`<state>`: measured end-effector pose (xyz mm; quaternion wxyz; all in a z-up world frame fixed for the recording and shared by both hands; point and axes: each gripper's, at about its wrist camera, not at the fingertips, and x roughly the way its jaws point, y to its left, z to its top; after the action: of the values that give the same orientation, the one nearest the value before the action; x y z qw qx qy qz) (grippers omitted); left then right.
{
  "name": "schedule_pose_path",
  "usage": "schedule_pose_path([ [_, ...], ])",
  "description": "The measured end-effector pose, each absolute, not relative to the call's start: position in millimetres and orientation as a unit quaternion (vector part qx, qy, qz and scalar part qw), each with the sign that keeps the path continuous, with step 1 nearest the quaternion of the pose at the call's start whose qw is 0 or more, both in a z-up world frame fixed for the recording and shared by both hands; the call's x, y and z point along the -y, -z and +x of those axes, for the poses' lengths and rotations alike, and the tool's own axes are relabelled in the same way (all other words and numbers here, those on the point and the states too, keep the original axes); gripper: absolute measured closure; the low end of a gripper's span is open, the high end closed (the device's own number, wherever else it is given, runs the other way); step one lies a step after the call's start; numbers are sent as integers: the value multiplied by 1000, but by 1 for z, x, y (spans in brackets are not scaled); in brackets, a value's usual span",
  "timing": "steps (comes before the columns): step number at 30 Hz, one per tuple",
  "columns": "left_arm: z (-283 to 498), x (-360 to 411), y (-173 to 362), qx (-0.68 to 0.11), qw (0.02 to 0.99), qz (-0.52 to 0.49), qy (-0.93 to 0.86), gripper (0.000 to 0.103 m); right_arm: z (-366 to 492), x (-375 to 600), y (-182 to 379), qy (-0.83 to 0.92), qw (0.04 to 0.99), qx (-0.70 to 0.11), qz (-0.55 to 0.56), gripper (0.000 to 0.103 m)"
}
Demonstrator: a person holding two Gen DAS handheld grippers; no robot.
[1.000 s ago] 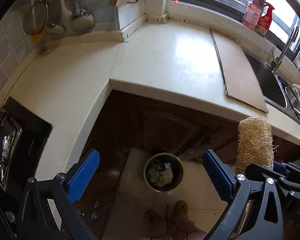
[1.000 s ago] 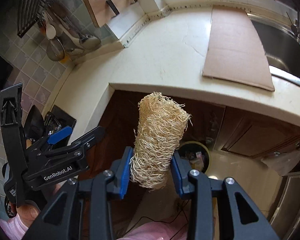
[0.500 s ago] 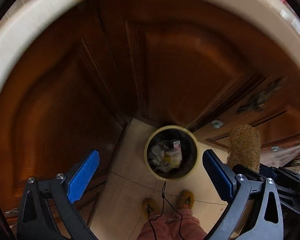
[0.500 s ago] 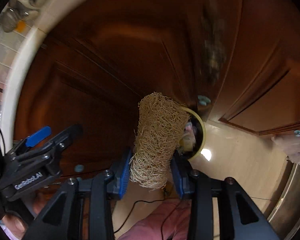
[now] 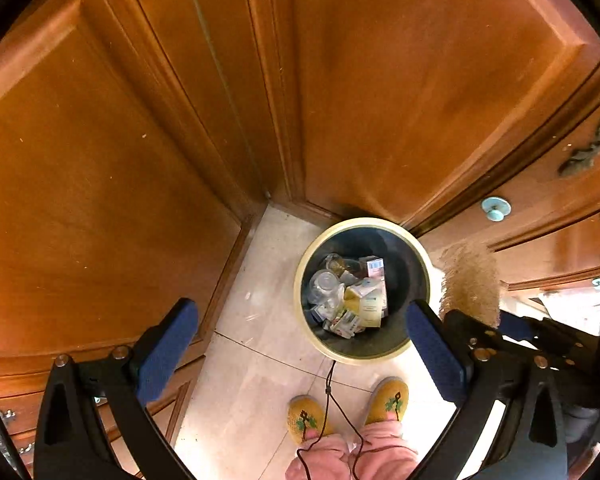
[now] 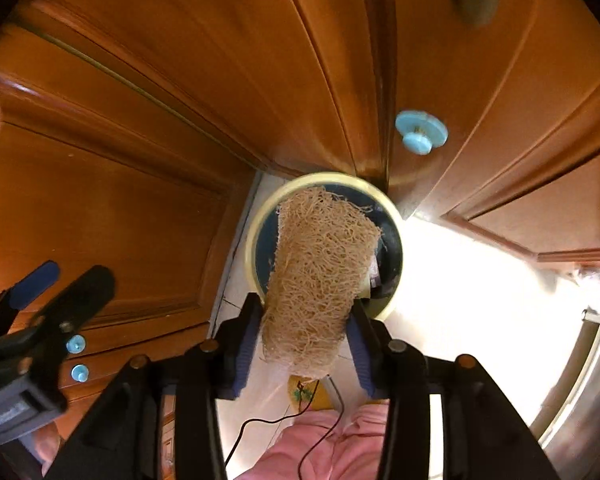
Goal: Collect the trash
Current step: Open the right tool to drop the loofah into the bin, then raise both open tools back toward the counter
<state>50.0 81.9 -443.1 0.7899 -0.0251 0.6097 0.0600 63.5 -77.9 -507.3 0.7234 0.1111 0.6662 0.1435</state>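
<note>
A round trash bin (image 5: 300, 280) with a cream rim stands on the tile floor in the corner of the wooden cabinets, with several boxes and wrappers (image 5: 360, 300) inside. My right gripper (image 6: 302, 340) points down at the bin (image 6: 256, 240). A tan loofah sponge (image 6: 320, 272) stands between its blue pads, over the bin's mouth. The jaws are opening while the pads still touch the loofah's sides. My left gripper (image 5: 300, 312) hangs open and empty to the left of the bin. The left wrist view has the loofah (image 5: 470, 280) at the right, blurred.
Brown cabinet doors (image 5: 380, 100) wall the corner behind the bin, with a pale blue knob (image 6: 420, 132) on one. A person's yellow slippers (image 5: 388, 400) and pink trousers stand just before the bin. A thin black cord (image 5: 328, 392) dangles there. Bright floor lies to the right.
Both grippers have dropped from counter height to in front of the cabinet doors. The bin looks much bigger, and the loofah now hangs over its mouth. The right jaws stand slightly wider.
</note>
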Motion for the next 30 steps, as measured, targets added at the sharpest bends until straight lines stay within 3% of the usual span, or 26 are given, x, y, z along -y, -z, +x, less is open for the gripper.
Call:
schedule_pose_path([
  [9,49,-81,444,-609,791,-23,-62,1,61,80,509,-152,716,-672,115,35],
  [19,47,-74,402,-603,796,-14,-48,1,48,89,472,-144,724,-662,128,34],
  [30,35,-74,299,-588,809,-23,-19,1,29,100,360,-127,740,-645,144,34],
])
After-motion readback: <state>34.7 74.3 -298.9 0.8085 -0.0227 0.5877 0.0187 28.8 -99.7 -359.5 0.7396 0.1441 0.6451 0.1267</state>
